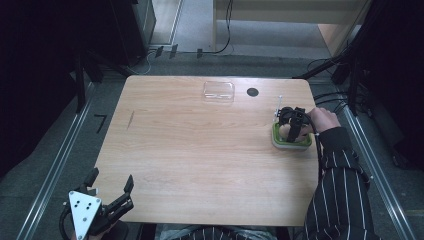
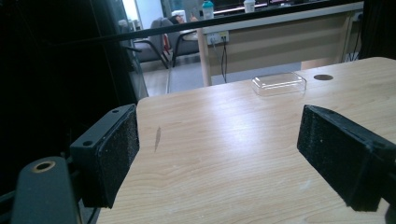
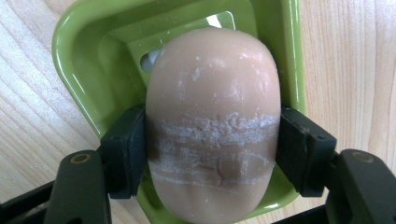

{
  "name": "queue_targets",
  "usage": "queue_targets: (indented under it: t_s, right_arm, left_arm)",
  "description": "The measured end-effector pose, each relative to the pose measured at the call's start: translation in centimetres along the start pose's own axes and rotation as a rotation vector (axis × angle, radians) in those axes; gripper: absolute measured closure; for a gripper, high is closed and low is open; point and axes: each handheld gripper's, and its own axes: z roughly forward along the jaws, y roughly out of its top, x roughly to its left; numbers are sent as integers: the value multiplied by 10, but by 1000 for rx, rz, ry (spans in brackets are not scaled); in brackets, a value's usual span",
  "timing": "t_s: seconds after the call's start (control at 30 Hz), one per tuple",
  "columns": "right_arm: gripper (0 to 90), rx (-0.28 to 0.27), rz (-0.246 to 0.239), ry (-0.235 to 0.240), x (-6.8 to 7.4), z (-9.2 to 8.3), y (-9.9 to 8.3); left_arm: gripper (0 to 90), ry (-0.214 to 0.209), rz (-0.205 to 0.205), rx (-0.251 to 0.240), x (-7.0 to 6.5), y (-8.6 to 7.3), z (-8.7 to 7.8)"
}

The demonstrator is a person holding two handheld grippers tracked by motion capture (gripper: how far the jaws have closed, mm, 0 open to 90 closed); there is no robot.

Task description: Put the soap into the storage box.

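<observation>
Beige soap clamped by right gripper over green dish; left gripper agape

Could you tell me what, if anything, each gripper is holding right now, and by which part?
The right gripper clamps a beige soap bar across its middle, over the green dish. The left gripper is open, holding nothing.

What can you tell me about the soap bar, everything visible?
The soap bar is a rounded, pale beige oval, smooth, with a whitish crusty band and small cracks across its lower half. It lies in a green dish near the table's right edge. The right gripper is clamped on it, one black pad against each long side. In the high view it is a pale spot partly hidden by the gripper.
</observation>
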Motion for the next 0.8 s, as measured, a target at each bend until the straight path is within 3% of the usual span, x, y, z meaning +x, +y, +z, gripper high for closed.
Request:
queue_targets:
  t_s: [0.57,0.7,0.8]
  right_arm:
    - [303,10,26,-12,-3,-2,0]
    - [292,9,34,-13,-3,-2,-2]
    - [267,-29,59,3,-4,-6,-6]
  left_arm:
    - [133,1,-7,3,0,0,4]
    - [133,-11,7,7,-2,1,6]
    - [133,-12,1,2,-3,1,7]
